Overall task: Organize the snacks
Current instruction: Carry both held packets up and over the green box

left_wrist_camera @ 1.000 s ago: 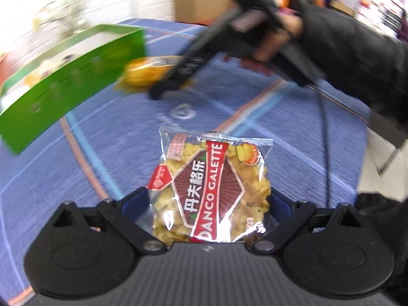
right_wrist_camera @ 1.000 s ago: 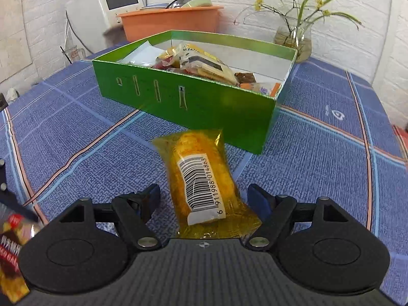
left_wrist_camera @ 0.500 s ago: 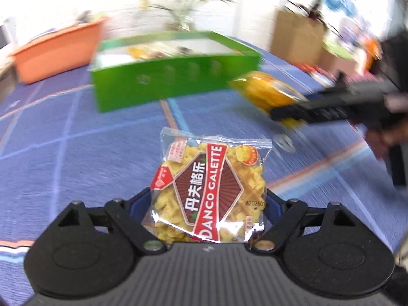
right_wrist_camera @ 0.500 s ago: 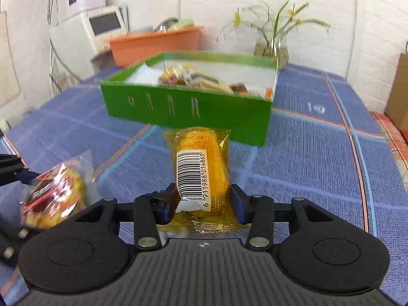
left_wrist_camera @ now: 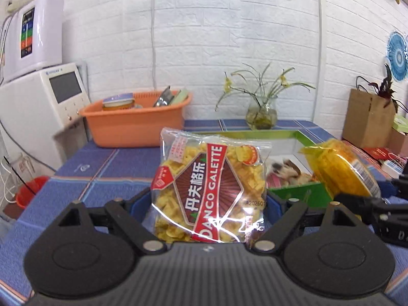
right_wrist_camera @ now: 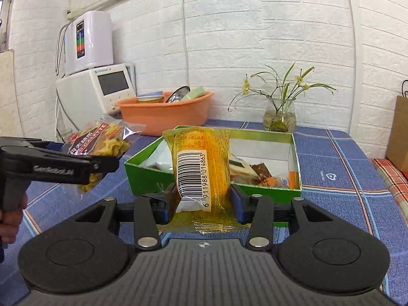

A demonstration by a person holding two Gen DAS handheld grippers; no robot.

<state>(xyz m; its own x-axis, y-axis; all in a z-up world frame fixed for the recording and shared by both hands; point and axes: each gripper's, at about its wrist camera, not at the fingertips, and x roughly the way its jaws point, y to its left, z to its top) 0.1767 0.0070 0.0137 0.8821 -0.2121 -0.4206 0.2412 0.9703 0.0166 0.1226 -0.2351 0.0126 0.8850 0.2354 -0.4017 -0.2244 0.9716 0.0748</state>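
My left gripper (left_wrist_camera: 204,204) is shut on a clear Danco Galette snack bag (left_wrist_camera: 209,191) and holds it up in front of the green box (left_wrist_camera: 303,193). My right gripper (right_wrist_camera: 201,204) is shut on a yellow wrapped snack (right_wrist_camera: 201,170) with a barcode label, held upright just before the green box (right_wrist_camera: 267,193). The box holds several snack packets (right_wrist_camera: 257,170). In the right wrist view the left gripper (right_wrist_camera: 102,163) with its bag (right_wrist_camera: 102,137) is at the left. In the left wrist view the yellow snack (left_wrist_camera: 339,170) is at the right.
An orange basin (right_wrist_camera: 165,112) with cans stands behind the box. A glass vase with flowers (right_wrist_camera: 280,114) is at the back right. White appliances (right_wrist_camera: 94,86) stand at the back left. A brown paper bag (left_wrist_camera: 367,122) is off the table's right side.
Both grippers have risen and tilted up, so the views now show the back wall. Both snacks sit closer to the green box. Each gripper still grips its snack.
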